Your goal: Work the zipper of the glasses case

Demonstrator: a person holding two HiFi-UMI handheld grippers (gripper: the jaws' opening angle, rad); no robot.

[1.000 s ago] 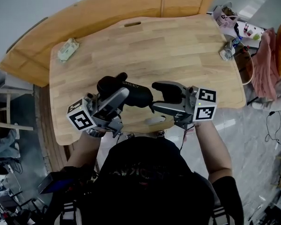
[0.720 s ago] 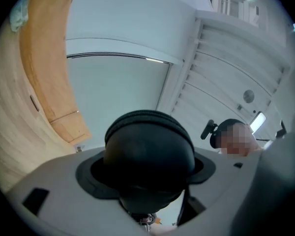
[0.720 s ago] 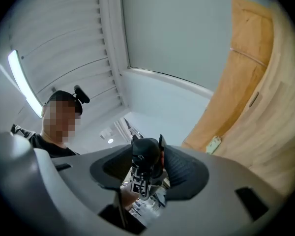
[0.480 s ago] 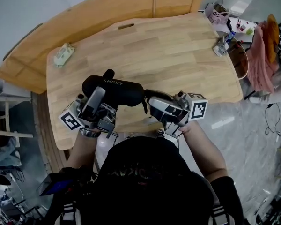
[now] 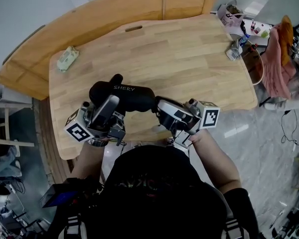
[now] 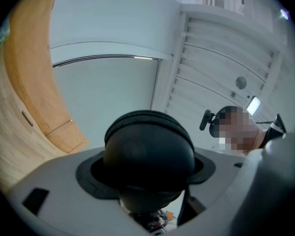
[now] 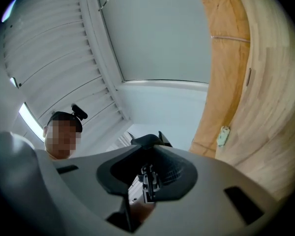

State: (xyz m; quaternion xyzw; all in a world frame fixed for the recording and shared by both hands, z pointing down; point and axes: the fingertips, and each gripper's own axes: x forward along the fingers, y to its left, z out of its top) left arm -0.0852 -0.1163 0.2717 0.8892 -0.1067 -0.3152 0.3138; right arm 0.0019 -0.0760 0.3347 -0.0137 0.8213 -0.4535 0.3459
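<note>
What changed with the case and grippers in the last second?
The right gripper rolled, moved to the right end of the black oval glasses case, and its jaws have just been closing onto the metal zipper pull. The left gripper tilted the case slightly. Unchanged: its grip on the case.

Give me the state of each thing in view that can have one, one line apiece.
glasses case: held up off the table, looks zipped shut.
left gripper: jaws clamped on the case's left end.
right gripper: jaws have just been closing, now pinched on the zipper pull.
zipper pull: between the right jaws, at the case's right end.
packet: lying on the table, untouched.
</note>
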